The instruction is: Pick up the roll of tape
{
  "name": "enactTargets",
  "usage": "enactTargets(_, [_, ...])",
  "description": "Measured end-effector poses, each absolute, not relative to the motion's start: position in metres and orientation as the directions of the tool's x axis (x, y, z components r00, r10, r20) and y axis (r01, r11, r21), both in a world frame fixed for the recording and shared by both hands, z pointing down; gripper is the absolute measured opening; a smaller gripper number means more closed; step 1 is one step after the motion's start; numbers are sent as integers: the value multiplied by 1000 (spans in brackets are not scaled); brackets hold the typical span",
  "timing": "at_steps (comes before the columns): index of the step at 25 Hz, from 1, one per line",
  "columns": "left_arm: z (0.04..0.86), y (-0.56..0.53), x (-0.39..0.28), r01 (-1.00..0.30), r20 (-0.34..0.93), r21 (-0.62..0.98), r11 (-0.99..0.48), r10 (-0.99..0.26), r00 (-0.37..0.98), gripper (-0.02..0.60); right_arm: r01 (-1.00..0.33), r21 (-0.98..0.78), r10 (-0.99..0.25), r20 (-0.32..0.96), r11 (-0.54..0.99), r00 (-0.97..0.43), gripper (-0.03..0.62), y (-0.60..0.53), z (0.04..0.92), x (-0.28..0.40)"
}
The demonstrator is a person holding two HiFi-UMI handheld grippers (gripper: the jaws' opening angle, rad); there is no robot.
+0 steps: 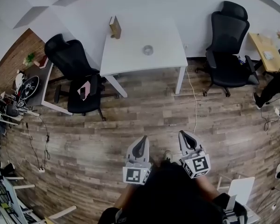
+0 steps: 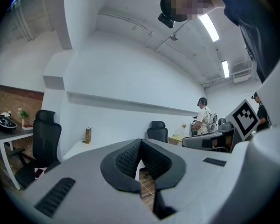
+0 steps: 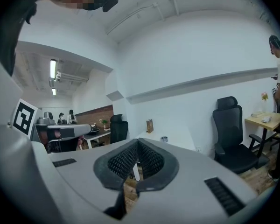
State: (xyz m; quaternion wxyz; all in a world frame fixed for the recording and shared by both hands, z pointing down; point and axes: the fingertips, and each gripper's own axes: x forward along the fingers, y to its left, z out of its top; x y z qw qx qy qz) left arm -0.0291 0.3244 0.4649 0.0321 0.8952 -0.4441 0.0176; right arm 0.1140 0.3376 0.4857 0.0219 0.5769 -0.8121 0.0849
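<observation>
The roll of tape [image 1: 148,50] is a small pale ring lying on the white table [image 1: 130,55] far ahead of me; it also shows as a tiny ring [image 3: 164,139] in the right gripper view. Over the wooden floor, well short of the table, I hold both grippers side by side. My left gripper [image 1: 141,141] is shut with nothing in it, its black pads [image 2: 130,157] meeting at the tips. So is my right gripper [image 1: 185,136], pads [image 3: 148,158] together and empty. Both point level toward the table.
A brown box [image 1: 115,27] stands upright at the table's back left corner. Black office chairs stand at the table's left [image 1: 77,73] and right [image 1: 228,50]. A cable [image 1: 194,101] trails across the floor by the right table leg. Desks line both sides; a person [image 2: 204,118] stands far right.
</observation>
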Motion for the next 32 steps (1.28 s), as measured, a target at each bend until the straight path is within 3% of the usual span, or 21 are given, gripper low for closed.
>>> enactTargets(14, [478,287,-14,-789,76,66,-611,-785,615,17,-939,-108,-926,165,325,-340,14,301,499,122])
enactTargets(32, [459,93,-37,-764,11,169,-623,-774,634,17,-947,-41,-926,202,318,-319,14,120,485,86])
